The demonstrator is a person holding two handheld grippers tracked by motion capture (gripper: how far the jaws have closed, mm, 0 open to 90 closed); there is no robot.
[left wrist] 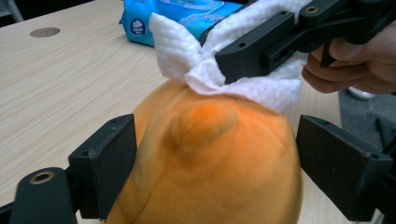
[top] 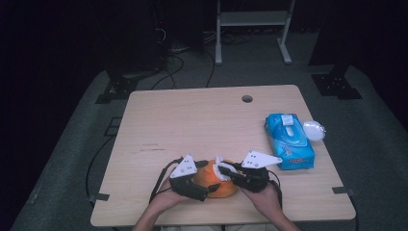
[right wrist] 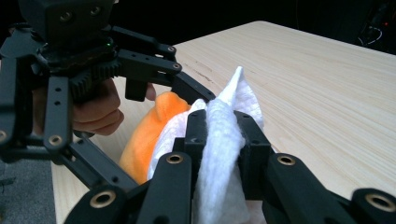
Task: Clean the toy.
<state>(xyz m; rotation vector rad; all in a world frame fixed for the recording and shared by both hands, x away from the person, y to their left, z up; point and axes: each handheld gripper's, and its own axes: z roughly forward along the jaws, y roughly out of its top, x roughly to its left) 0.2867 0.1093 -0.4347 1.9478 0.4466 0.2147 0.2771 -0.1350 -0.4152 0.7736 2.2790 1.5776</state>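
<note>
A dark room surrounds a pale wood-grain bench (top: 192, 120) with a round cable hole (top: 247, 98) at its far edge; a grey floor and black cables lie beyond.

Near edge, centre: a soft orange plush toy (top: 211, 180), rounded and fuzzy, rests on the bench between my two hands. In my left gripper view its orange body (left wrist: 210, 158) sits between my own two black jaws; the left-hand jaw lies against the plush, while the right-hand jaw stands just clear of it with a strip of bench showing in the gap. My left gripper (top: 208, 186) is therefore spread wide about the toy and does not clamp it.

My right gripper (top: 222, 170) is closed on a crumpled white wet wipe (top: 220, 171). In my right gripper view the wipe (right wrist: 219, 154) is pinched between my two jaws, a pointed corner rising above them. In my left gripper view the same wipe (left wrist: 196, 60) lies pressed on the top of the toy, touching the orange fabric.

Right side of the bench: a blue soft pack of wet wipes (top: 288, 140) with a white flap lies flat, well apart from the toy. Just beside its far right corner sits a small round translucent white lid (top: 314, 130).
</note>
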